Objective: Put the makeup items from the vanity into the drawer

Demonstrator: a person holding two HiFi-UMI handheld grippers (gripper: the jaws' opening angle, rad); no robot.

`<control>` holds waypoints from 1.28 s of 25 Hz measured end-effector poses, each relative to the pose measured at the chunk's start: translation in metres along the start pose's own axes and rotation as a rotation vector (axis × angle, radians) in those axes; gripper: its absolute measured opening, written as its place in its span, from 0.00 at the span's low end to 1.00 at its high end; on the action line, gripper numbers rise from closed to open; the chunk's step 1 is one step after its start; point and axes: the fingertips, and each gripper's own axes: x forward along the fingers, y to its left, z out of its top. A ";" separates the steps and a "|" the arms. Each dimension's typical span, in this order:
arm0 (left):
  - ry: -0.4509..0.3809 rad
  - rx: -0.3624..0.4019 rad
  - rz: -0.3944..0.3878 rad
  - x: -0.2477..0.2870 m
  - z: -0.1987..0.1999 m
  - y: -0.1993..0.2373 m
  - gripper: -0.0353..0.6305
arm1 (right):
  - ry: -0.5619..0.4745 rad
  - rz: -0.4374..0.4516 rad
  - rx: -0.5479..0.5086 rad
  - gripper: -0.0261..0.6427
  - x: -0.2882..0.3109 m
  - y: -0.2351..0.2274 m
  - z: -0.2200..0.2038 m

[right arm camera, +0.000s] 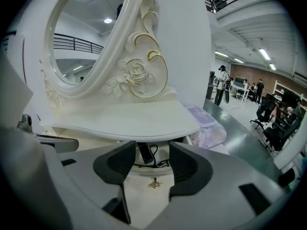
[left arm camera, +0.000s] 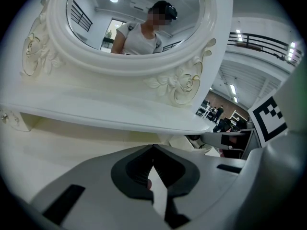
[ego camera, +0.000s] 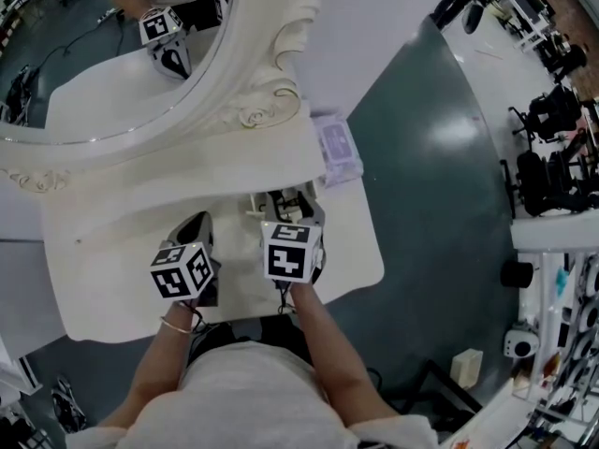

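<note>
While the drawer (ego camera: 258, 204) stands part open, step: widening it by the knob (right arm camera: 154, 183), I judge.
Right gripper (right arm camera: 152, 159): jaws spread, knob between them, untouched.
Left gripper (left arm camera: 153, 171): jaws pressed together, seemingly on nothing, over the near vanity (ego camera: 112, 251) top.
Pouch (ego camera: 337, 148): on the vanity's far right edge, apart from both grippers.
Advice: close squarely on the knob, then pull straight and level toward the near side.

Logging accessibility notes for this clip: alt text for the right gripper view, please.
Open right gripper aimed at the gold knob of a white drawer, a black cable behind; above, the rose-carved vanity mirror, a lilac packet at right.
</note>
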 end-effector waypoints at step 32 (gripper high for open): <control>-0.084 0.095 -0.097 -0.071 0.011 -0.005 0.06 | -0.116 -0.127 0.094 0.12 -0.087 0.022 -0.003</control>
